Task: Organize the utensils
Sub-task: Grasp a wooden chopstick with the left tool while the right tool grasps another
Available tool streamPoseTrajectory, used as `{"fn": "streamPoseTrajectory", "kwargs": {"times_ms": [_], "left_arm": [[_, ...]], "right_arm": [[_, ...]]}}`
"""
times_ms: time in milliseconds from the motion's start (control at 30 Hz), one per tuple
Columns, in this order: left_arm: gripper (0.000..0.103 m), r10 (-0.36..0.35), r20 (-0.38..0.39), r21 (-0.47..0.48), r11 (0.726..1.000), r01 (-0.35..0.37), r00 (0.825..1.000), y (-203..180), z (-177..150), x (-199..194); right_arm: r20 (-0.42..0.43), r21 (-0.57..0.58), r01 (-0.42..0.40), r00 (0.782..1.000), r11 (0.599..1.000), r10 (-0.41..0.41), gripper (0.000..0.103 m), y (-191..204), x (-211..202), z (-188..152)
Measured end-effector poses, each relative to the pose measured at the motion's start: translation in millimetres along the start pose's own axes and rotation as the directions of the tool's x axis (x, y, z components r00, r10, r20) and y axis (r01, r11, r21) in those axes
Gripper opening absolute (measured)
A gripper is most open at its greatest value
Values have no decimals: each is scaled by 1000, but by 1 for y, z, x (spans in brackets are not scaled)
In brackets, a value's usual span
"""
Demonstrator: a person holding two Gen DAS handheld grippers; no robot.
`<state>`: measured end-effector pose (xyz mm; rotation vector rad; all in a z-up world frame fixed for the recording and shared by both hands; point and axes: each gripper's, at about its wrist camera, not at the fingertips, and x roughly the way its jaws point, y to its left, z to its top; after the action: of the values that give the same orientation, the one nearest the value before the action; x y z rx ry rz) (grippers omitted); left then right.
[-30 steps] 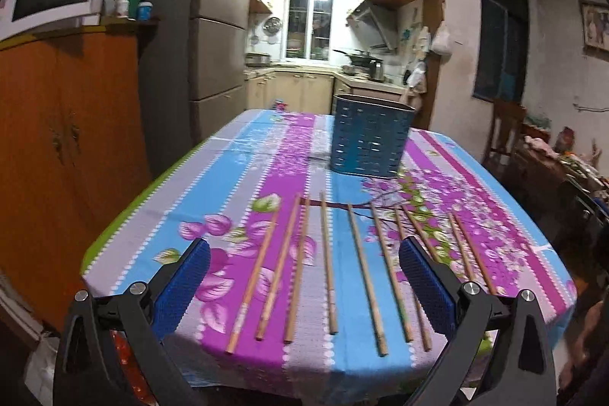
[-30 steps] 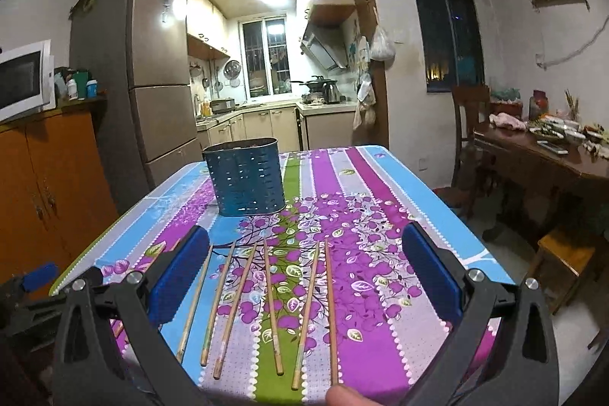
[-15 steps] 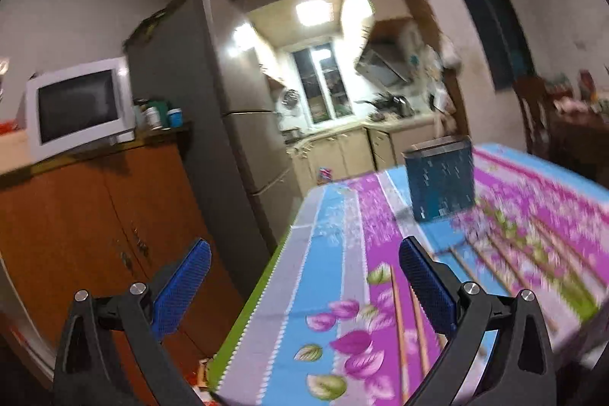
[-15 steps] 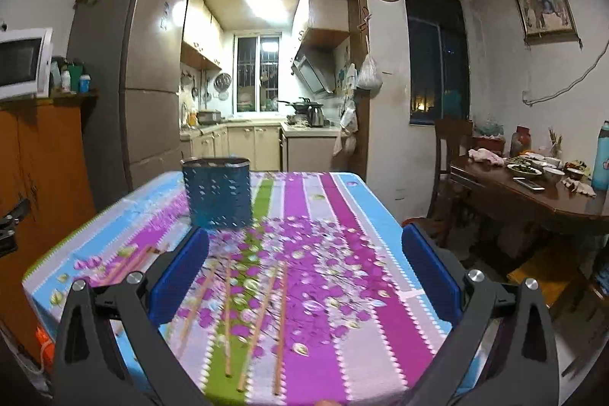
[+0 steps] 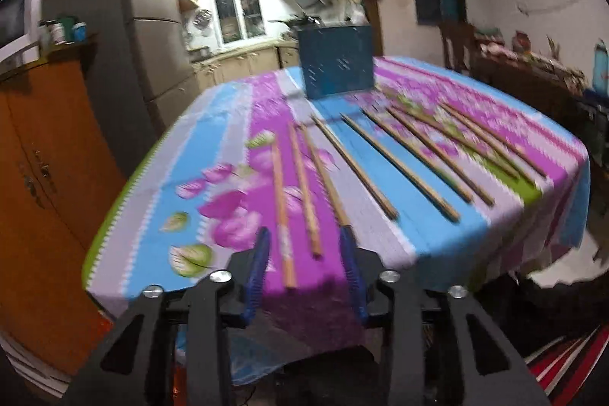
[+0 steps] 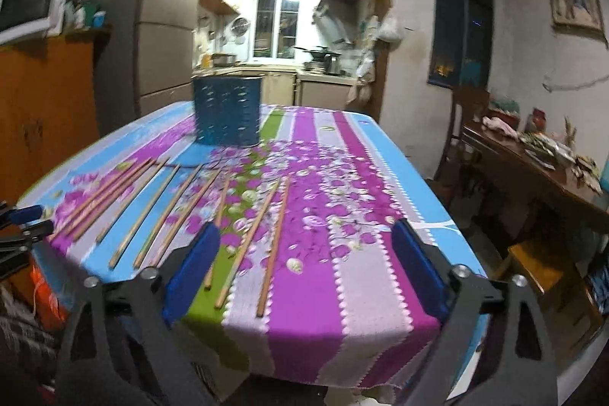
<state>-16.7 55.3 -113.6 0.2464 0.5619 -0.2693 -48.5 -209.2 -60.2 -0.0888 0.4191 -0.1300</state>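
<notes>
Several wooden chopsticks (image 5: 396, 162) (image 6: 152, 212) lie side by side on the floral striped tablecloth (image 5: 380, 234) (image 6: 361, 196), near its front edge. A blue perforated utensil holder (image 5: 335, 63) (image 6: 226, 113) stands upright farther back. My left gripper (image 5: 304, 253) hovers at the table edge with its jaws closing. The near ends of two chopsticks (image 5: 283, 215) lie between its blue pads (image 5: 259, 265), untouched. My right gripper (image 6: 304, 265) is wide and closing slightly, over the ends of two chopsticks (image 6: 274, 246) at the row's right end. The left gripper (image 6: 23, 215) shows at the right view's left edge.
An orange wooden cabinet (image 5: 38, 158) and a tall fridge (image 5: 114, 25) stand left of the table. To the right are a cluttered dark wooden table (image 6: 533, 158), a chair (image 6: 464, 124) and a stool (image 6: 540, 265). The kitchen lies behind.
The left view swung off to the left, then came back lower, close to the table edge, and its jaws narrowed a lot. The right gripper sank and narrowed slightly.
</notes>
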Motion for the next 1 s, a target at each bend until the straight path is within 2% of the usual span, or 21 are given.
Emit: {"fn": "streamPoseTrajectory", "kwargs": {"times_ms": [133,267,400,467,600,700,833,1000], "left_arm": [[19,-3,-19,-3,1000,3,1000,-4,-3,13],[16,2,-49,-10,1000,-2,999,-2,-3,26],[16,-1,-45,-14,1000,0,999,-2,-4,26],[16,2,-40,-15,1000,-3,999,-3,-4,25],[11,-4,-29,-21,1000,4,1000,-4,-5,25],[9,-1,-21,-15,1000,1,1000,-6,-5,26],[9,2,-14,-19,1000,-2,1000,-7,-7,26],[8,0,-12,-22,1000,0,1000,-6,-7,26]], "right_arm": [[-3,-66,-16,1000,998,16,70,14,0,-6],[-32,-72,-39,999,997,36,62,15,4,-10],[-51,-79,-47,998,996,43,55,17,7,-14],[-61,-83,-61,997,995,56,47,18,9,-15],[-88,-102,-95,992,990,86,24,26,15,-21],[-105,-109,-127,988,986,115,15,33,19,-27],[-127,-120,-170,980,978,155,11,43,25,-33],[-159,-119,-186,973,975,166,10,49,33,-38]]}}
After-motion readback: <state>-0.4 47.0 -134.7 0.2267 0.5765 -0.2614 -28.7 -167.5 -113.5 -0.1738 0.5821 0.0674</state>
